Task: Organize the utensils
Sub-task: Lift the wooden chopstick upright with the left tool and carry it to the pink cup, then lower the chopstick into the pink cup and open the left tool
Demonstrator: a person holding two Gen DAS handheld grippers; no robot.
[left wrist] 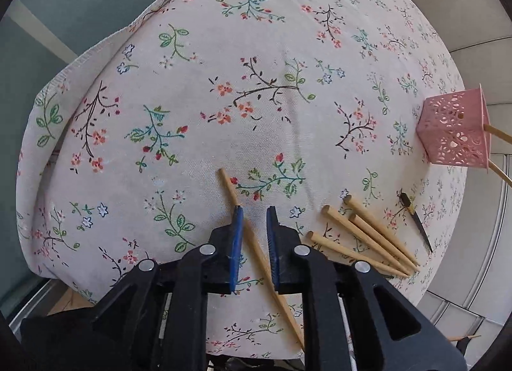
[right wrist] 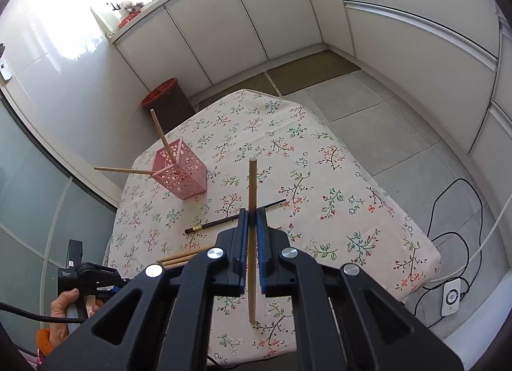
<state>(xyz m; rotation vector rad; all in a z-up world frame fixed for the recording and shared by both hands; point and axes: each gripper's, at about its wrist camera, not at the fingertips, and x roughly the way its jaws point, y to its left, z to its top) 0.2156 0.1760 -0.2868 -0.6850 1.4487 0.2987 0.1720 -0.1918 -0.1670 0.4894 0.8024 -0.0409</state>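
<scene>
One chopstick (right wrist: 252, 236) upright in right gripper (right wrist: 252, 214)

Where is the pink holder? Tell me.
The pink holder stands upright near the table's far left corner in the right wrist view, two wooden chopsticks in it, beyond the black chopstick.

Holder (right wrist: 180, 171) on table (right wrist: 336, 179), two chopsticks (right wrist: 161, 134) in it; black chopstick (right wrist: 235, 215) nearer; loose chopsticks (left wrist: 368, 236) probably nearest.

Matt woven tablecloth (left wrist: 198, 89) (floral print), smooth wooden chopsticks (left wrist: 368, 236), perforated plastic holder (left wrist: 454, 128).
</scene>
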